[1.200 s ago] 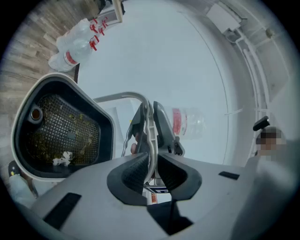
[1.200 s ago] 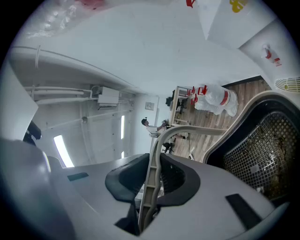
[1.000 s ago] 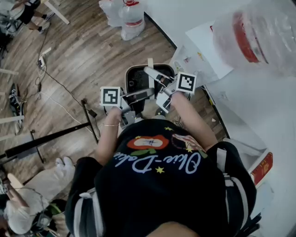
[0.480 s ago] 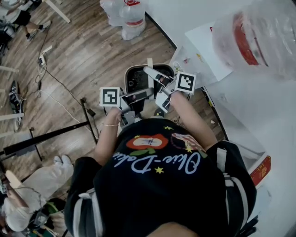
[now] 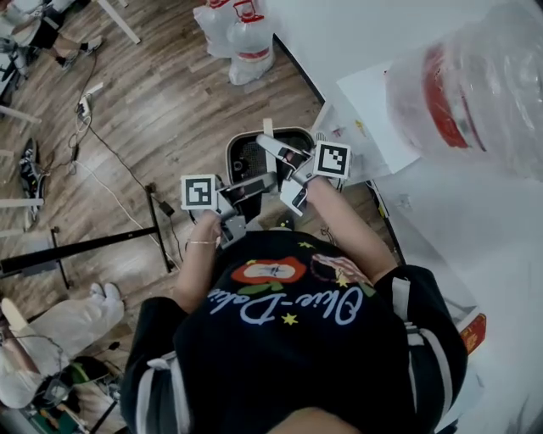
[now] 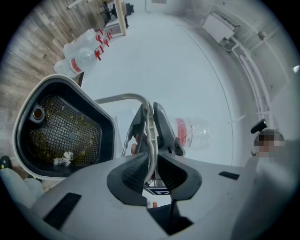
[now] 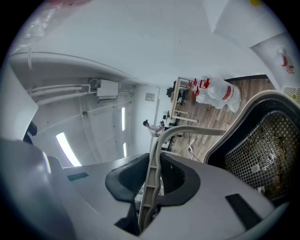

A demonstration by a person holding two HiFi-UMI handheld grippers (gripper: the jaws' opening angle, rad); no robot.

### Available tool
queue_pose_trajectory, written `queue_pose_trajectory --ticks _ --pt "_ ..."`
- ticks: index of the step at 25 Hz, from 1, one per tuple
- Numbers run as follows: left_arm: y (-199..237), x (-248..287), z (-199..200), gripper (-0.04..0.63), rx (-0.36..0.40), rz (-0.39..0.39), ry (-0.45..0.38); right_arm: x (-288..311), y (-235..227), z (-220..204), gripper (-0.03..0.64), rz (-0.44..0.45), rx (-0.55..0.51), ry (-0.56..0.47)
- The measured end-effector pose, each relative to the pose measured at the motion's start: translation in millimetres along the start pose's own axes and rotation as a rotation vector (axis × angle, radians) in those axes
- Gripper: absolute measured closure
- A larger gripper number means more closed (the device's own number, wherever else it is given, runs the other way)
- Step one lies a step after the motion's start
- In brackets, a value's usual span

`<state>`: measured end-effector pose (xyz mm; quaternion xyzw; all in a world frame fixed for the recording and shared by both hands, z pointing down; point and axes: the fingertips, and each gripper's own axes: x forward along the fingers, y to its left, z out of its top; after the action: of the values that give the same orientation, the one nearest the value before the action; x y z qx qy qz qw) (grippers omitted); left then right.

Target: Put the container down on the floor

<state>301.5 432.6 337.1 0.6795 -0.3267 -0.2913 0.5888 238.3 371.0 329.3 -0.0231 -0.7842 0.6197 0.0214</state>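
Together, both grippers carry the container (image 5: 251, 155) by its pale handle (image 6: 148, 123). The left gripper (image 6: 151, 172) has its pads pinched on the thin handle strip, and the right gripper (image 7: 154, 180) clamps the same handle (image 7: 154, 161) likewise. The dark, mesh-bottomed container hangs in front of the person over the wooden floor (image 5: 161, 102), beside the white table (image 5: 475, 220).

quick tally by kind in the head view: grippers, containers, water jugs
grippers: 2 (left gripper, right gripper)
container: 1
water jugs: 3 (two on the floor, one on the white table)
total: 6
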Motion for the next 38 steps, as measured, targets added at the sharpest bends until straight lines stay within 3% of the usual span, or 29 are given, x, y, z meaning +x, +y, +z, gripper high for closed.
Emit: queue_pose_trajectory --ticks 3,7,14,26,32,38 --pt "-2 5 16 0.538 0.013 0.017 -0.027 9 2 13 0.571 0.004 0.004 0.024" --pt "-27 5 67 0.538 0.008 0.008 -0.04 46 22 48 0.571 -0.018 0.029 0.041" --pt "-9 4 80 0.538 0.039 -0.017 -0.007 56 4 57 0.571 -0.024 0.002 0.006" --pt "39 -1 102 0.538 0.108 -0.017 0.12 72 -36 70 0.571 -0.028 -0.05 -0.113" --pt "27 -22 198 0.538 0.068 -0.025 0.148 154 -24 122 0.571 -0.087 -0.073 -0.111" --pt "31 -41 234 0.538 0.049 -0.048 0.188 190 -28 133 0.571 -0.092 -0.037 -0.157"
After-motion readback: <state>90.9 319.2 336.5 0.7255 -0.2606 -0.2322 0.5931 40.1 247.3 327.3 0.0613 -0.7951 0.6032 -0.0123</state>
